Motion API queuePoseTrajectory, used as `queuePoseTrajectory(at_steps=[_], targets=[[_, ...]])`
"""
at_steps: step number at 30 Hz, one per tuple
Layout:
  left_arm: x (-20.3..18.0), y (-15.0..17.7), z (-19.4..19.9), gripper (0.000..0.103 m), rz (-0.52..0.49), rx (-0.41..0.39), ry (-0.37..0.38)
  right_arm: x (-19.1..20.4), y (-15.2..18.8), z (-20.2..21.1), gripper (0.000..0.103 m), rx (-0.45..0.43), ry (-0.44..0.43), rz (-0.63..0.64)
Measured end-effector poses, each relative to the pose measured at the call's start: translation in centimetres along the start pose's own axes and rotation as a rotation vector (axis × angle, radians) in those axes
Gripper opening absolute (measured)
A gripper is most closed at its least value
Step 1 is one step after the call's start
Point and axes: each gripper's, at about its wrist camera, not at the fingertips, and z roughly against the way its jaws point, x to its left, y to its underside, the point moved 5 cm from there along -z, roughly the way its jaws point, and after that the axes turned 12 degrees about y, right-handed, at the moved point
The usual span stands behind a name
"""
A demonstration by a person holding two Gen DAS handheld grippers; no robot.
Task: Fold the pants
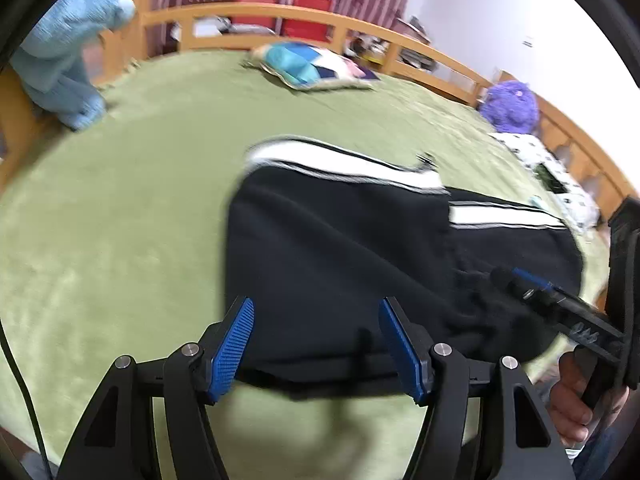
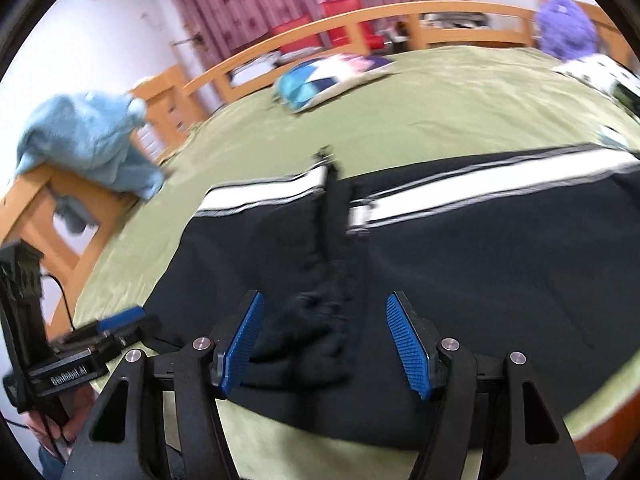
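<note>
Black pants with a white side stripe lie on the green bedspread, partly folded over with a bunched ridge across the middle. My left gripper is open and empty above the pants' near edge. My right gripper is open and empty above the crumpled near edge of the pants. The right gripper also shows in the left wrist view at the right, resting by the fabric. The left gripper shows in the right wrist view at the lower left.
A wooden bed rail runs round the far side. A patterned pillow, a purple plush toy and a light blue garment on the rail lie beyond the pants. A spotted white cloth lies at the right.
</note>
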Motion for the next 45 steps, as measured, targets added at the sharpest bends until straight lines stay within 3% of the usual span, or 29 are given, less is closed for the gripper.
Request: queuePoseTrajectory(at_steps=[1,2,3,4,5,6,8,10,14,16,18,20,25,26,29,31,32,34,36,37,38,39,41,45], targets=[[0.3,-0.5,0.1,0.063,-0.010,-0.008,-0.008,0.6,0.3,-1.0,0.059,0.023,0.012,0.019],[0.7,-1.6,0.3,0.063,-0.018,-0.019,-0.021,1.4,0.9,-2.6,0.041,0.062,0.029,0.055],[1.2,-2.9,0.5,0.063,-0.019,-0.027,-0.040,1.9,1.2,-3.3,0.031,0.068,0.061,0.091],[1.4,-4.0,0.6,0.063,-0.020,-0.030,-0.060,2.4,1.5,-3.4,0.029,0.041,0.094,0.144],[1.7,-5.2,0.8,0.063,-0.024,-0.030,-0.087,2.8,1.6,-2.8,0.020,0.002,0.109,0.194],[2.1,-6.3,1.1,0.063,-0.029,-0.032,-0.118,2.5,1.6,-1.5,0.019,-0.022,0.065,0.175],[2.5,-8.3,1.7,0.063,-0.038,-0.068,-0.173,0.5,1.3,1.3,0.019,-0.051,-0.101,0.013],[3.5,-9.1,2.3,0.065,-0.023,-0.116,-0.188,-0.8,1.7,2.3,0.019,-0.048,-0.138,-0.072],[5.5,-7.4,1.1,0.066,0.067,-0.097,-0.065,0.3,4.9,-1.2,0.023,0.117,-0.002,0.033],[6.2,-6.4,0.2,0.066,0.075,-0.070,-0.034,1.1,4.5,-0.1,0.026,0.066,0.007,0.087],[7.1,-6.0,-0.3,0.066,0.094,-0.059,-0.055,1.7,3.2,1.2,0.043,0.022,-0.006,0.107],[8.0,-5.9,-0.3,0.066,0.130,-0.068,-0.050,2.1,1.2,2.2,0.051,-0.054,-0.009,0.092],[9.2,-5.5,0.0,0.066,0.181,-0.078,0.012,2.7,-2.8,-1.8,0.053,-0.045,0.076,0.110],[9.3,-5.5,0.2,0.066,0.189,-0.083,0.015,2.6,-3.3,-3.3,0.051,-0.009,0.089,0.104],[9.6,-5.3,0.7,0.066,0.201,-0.095,0.019,3.2,-4.4,-6.8,0.005,0.114,0.084,0.188],[9.5,-5.2,0.8,0.066,0.201,-0.099,0.020,2.5,-6.5,-5.5,0.004,0.010,0.101,0.188],[9.7,-5.1,0.8,0.066,0.204,-0.101,0.022,1.1,-8.0,-4.4,0.004,-0.022,0.059,0.100],[9.9,-5.1,0.5,0.066,0.214,-0.095,0.033,-0.9,-8.9,-4.1,0.005,0.006,0.019,-0.021],[10.2,-5.0,0.1,0.066,0.229,-0.086,0.037,-1.6,-7.8,-5.3,0.014,0.056,0.084,-0.008],[10.3,-4.9,0.0,0.066,0.234,-0.079,0.034,-1.5,-6.6,-6.3,0.021,0.101,0.120,0.035],[10.3,-4.8,0.0,0.066,0.234,-0.075,0.031,-1.2,-5.8,-7.3,0.035,0.139,0.142,0.056],[10.3,-4.7,0.0,0.066,0.232,-0.074,0.030,-1.2,-4.9,-7.6,0.040,0.164,0.148,0.060],[10.1,-4.5,0.0,0.066,0.229,-0.071,0.032,-1.5,-3.4,-6.9,0.046,0.174,0.114,0.020],[9.9,-4.2,-0.4,0.066,0.244,-0.049,0.049,-1.3,-0.7,-6.4,0.072,0.182,0.009,-0.082]])
